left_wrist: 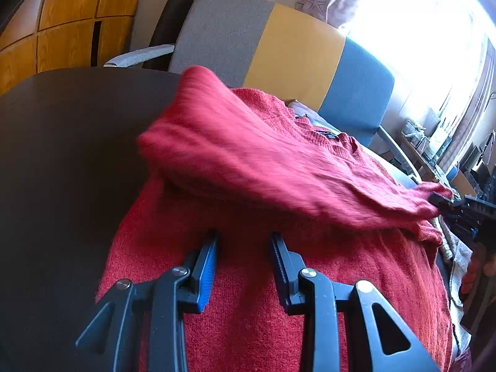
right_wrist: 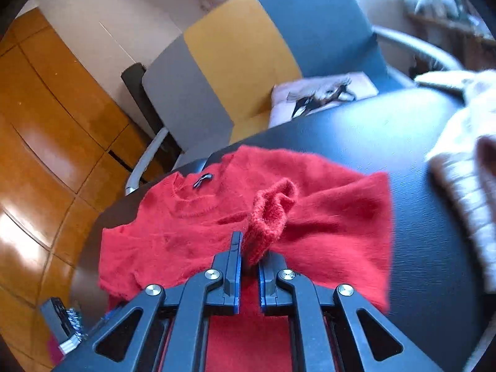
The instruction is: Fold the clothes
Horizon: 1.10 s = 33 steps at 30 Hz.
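Right gripper (right_wrist: 249, 255) is clamped on the ribbed cuff (right_wrist: 269, 217) of the red knitted sweater (right_wrist: 325, 226), the cuff bunched up between its fingers, and it holds the sleeve (left_wrist: 279, 167) lifted off the garment. In the left wrist view that sleeve runs as a long raised band from the shoulder at the far left down to the right gripper at the right edge, so its long axis lies crosswise over the body of the sweater. The sweater itself lies spread on the dark round table (left_wrist: 62, 155), neckline and label toward the grey, yellow and blue chair (left_wrist: 294, 49). Left gripper (left_wrist: 245, 241) hovers with its jaws apart and empty, low over the sweater's body, just short of the raised sleeve. My judgement: the right gripper alone governs where the sleeve lands across the body.
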Tool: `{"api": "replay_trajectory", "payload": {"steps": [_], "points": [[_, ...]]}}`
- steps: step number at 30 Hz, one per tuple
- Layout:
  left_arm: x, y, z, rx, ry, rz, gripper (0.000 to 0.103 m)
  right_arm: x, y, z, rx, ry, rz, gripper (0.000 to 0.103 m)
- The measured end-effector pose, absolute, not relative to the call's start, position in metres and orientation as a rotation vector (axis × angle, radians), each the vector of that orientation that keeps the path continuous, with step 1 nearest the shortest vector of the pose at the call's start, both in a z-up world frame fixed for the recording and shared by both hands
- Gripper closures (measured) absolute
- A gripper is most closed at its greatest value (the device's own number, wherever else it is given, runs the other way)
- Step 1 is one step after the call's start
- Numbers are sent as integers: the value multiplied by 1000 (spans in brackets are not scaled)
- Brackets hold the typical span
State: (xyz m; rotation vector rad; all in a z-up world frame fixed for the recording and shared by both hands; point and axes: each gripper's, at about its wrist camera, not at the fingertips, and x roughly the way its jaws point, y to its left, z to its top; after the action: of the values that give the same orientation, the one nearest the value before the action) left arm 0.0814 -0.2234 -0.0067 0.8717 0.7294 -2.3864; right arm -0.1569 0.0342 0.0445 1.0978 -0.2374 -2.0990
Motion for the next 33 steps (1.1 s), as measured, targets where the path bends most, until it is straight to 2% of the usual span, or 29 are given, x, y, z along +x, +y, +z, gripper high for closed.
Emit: {"api": "replay_trajectory", "payload": {"steps": [4,11,14,17,21,25,27,33], "points": [[81,-224,-7,872,730,-2387,71,-159,49,27,1156,-205,-2127,95],[84,-228,-7,866,763,-2397,71,-160,69,16,1214,-264,-2147,86],[90,-234,-6,849,838,-2406,70,-148,73,38,1137,-179,-2299,82],[101,-243,0,833,958,-2394,68,-135,61,58,1028,-64,-2323,69],[119,-253,22,738,951,-2397,68,-126,20,57,972,150,-2230,66],[124,-283,22,704,1185,-2392,70,-135,-7,33,1019,273,-2186,66],[126,-298,22,685,1302,-2384,69,-141,-7,22,1045,275,-2189,66],[116,-314,-8,682,1548,-2281,60,-144,1,4,999,254,-2189,65]]}}
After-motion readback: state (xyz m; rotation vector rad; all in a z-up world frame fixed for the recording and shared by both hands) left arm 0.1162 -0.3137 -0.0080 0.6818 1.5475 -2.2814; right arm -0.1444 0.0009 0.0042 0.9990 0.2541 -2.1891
